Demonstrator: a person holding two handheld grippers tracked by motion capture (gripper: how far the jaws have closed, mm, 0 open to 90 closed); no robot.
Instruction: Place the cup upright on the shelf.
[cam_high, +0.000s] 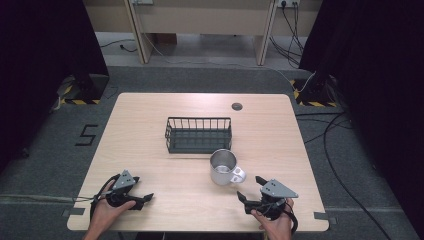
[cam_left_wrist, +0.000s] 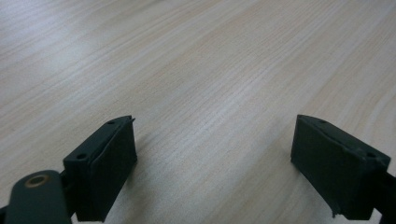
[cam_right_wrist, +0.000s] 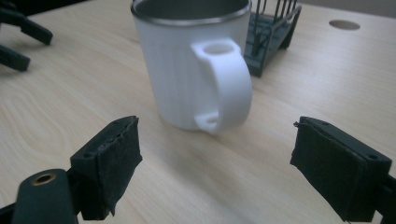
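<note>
White mug (cam_high: 223, 167) upright, wire basket (cam_high: 198, 134) behind — both empty, jaws wide.

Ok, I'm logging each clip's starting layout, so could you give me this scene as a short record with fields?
surface: wooden table
mug: white mug with metal inside, upright, handle toward the right tongs
basket: dark wire basket, behind the mug, apart from it
left tongs: left tongs open, over bare wood near the front left edge
right tongs: right tongs open, just short of the mug's handle, not touching
table hole: round hole near the far edge
</note>
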